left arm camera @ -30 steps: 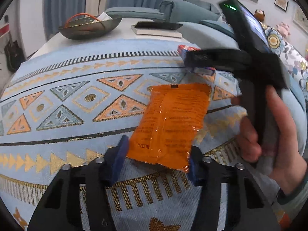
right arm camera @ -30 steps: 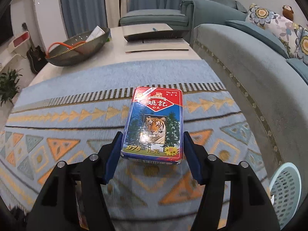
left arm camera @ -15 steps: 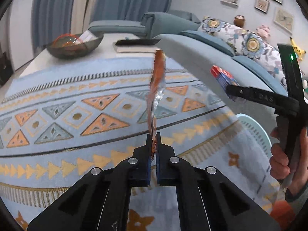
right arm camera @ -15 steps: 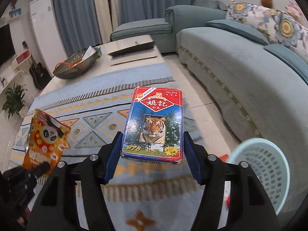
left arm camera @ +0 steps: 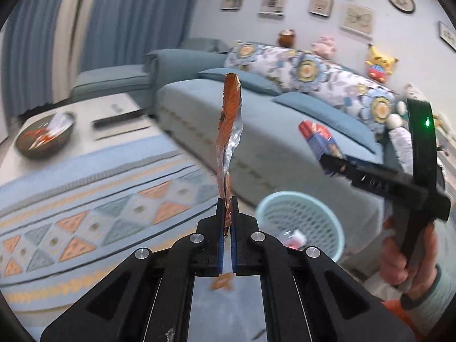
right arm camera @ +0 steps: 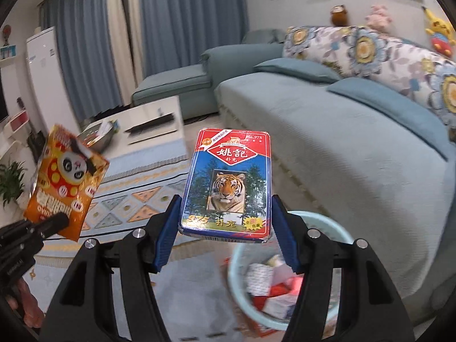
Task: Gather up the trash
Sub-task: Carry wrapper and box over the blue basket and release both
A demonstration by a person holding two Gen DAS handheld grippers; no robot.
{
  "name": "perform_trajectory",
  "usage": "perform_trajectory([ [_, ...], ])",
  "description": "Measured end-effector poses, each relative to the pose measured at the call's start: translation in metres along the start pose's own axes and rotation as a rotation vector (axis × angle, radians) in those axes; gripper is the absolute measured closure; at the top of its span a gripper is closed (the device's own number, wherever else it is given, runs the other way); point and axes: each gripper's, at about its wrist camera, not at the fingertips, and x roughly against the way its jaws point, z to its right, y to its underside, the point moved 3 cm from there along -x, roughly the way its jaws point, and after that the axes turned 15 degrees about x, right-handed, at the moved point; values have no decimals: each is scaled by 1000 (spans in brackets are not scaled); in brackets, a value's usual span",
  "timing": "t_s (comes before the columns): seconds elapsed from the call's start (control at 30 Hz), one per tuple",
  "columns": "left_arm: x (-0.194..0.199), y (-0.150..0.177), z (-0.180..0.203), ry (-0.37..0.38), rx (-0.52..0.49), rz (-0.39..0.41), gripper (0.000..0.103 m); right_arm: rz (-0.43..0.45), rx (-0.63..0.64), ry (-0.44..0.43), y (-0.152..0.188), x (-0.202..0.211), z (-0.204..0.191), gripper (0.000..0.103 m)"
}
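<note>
Pale blue basket (right arm camera: 287,285) sits on the floor by the sofa (right arm camera: 356,148), trash inside. Right gripper (right arm camera: 225,228) clamps the tiger card box (right arm camera: 228,182) above it; left gripper (left arm camera: 226,222) pinches an orange snack wrapper (left arm camera: 228,139) edge-on, held in the air.

My left gripper (left arm camera: 227,219) pinches the orange panda snack wrapper (right arm camera: 64,181) upright by its bottom edge. My right gripper (right arm camera: 225,228) clamps the tiger-print card box (right arm camera: 228,183) above the pale blue mesh basket (right arm camera: 339,229), which holds scraps.
</note>
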Motion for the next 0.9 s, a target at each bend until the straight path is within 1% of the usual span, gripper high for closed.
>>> perform_trajectory([
  [0.03, -2, -1, 10, 14, -5, -5, 101, 0, -8, 24, 4, 6, 11, 45],
  [0.07, -8, -3, 25, 45, -7, -20, 101, -3, -13, 42, 7, 9, 19, 45],
  [0.17, -29, -3, 61, 163, 17, -80, 101, -16, -48, 78, 21, 14, 45, 45],
  [0.23, -47, 2, 83, 184, -3, -110, 101, -42, -87, 100, 34, 13, 65, 45],
  [0.3, -68, 8, 97, 192, -22, -141, 101, -71, -124, 116, 47, 9, 82, 45],
  [0.37, -91, 15, 112, 203, -23, -190, 101, -102, -153, 125, 57, 3, 94, 45],
  [0.43, -115, 22, 121, 193, -38, -229, 101, -148, -183, 126, 68, -7, 108, 45],
  [0.47, -124, 26, 125, 187, -41, -245, 101, -174, -192, 123, 73, -13, 112, 44],
  [0.5, -133, 29, 126, 180, -40, -263, 101, -223, -204, 116, 81, -21, 116, 44],
  [0.57, -153, 39, 130, 174, -27, -307, 101, -296, -241, 78, 96, -37, 120, 44],
  [0.63, -170, 48, 130, 153, -25, -334, 101, -334, -282, 52, 107, -48, 124, 44],
  [0.7, -187, 56, 127, 132, -22, -358, 100, -364, -291, 54, 114, -57, 127, 43],
  [0.73, -194, 60, 126, 119, -17, -369, 96, -379, -289, 51, 117, -62, 127, 43],
  [0.77, -198, 63, 121, 107, -15, -379, 79, -386, -287, 48, 118, -64, 126, 43],
  [0.8, -203, 66, 120, 92, -16, -386, 66, -392, -281, 52, 119, -66, 126, 42],
  [0.83, -205, 69, 117, 71, -19, -374, 48, -396, -275, 57, 119, -67, 126, 41],
  [0.87, -203, 71, 114, 61, -23, -359, 44, -395, -269, 60, 119, -67, 126, 38],
  [0.9, -200, 71, 112, 61, -26, -357, 43, -391, -268, 59, 118, -66, 125, 37],
])
